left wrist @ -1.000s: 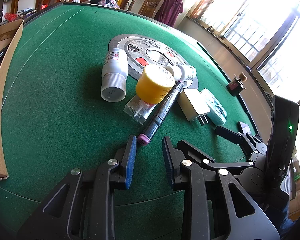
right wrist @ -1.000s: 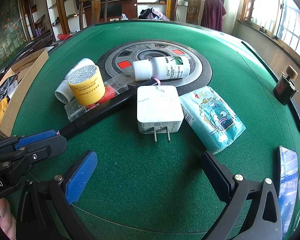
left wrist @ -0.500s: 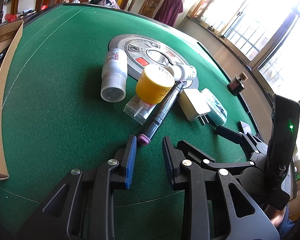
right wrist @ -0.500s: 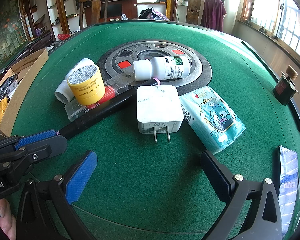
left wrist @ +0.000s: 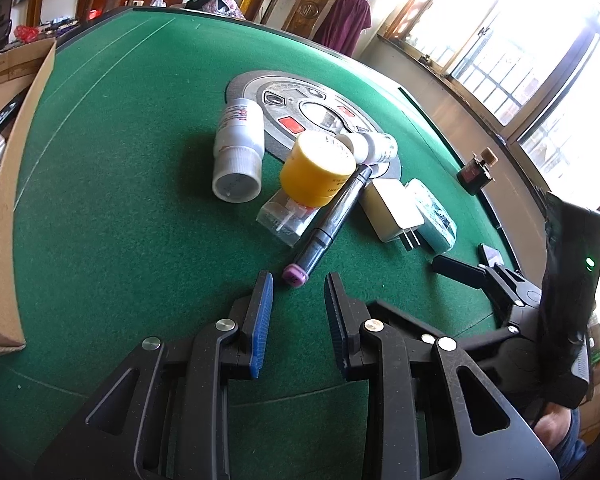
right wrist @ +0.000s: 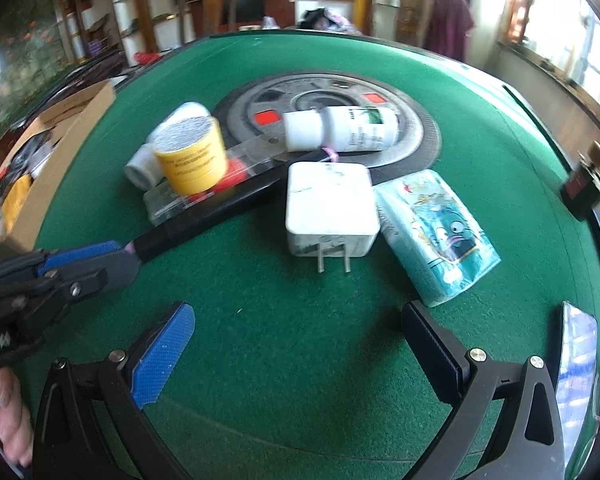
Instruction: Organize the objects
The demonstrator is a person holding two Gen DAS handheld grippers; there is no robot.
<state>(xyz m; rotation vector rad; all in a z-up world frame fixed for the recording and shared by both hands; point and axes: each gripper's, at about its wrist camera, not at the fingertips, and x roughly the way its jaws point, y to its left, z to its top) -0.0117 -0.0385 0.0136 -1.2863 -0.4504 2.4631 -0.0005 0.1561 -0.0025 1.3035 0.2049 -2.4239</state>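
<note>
Furthest to the left of the fingers, a cardboard box (left wrist: 4,216) sits open at the edge of the green table (left wrist: 112,208), well apart from the pile of small items. The left gripper (left wrist: 298,286) hovers low with its jaws narrow and empty; the pink end of a dark pen (left wrist: 327,224) lies just ahead of the gap between the fingertips, close but apart from both pads. Beyond the pen's tip, a yellow jar (left wrist: 316,172) rests on a clear packet (left wrist: 286,220), with a white bottle (left wrist: 238,156) lying to the left of it.

To the right, the right gripper (right wrist: 300,320) holds its jaws wide and empty, and the white charger (right wrist: 330,208) lies ahead of them, prongs pointing back toward the fingers. A teal tissue pack (right wrist: 436,236) lies touching or just beside it on the right.

The step in hand appears to be picking up the pen. To do it well, the left fingers should slide forward so the pads straddle the barrel behind the pink cap, then close squarely across it. The pen leans against the jar and packet, so a slow, straight lift should keep the jar from toppling.
</note>
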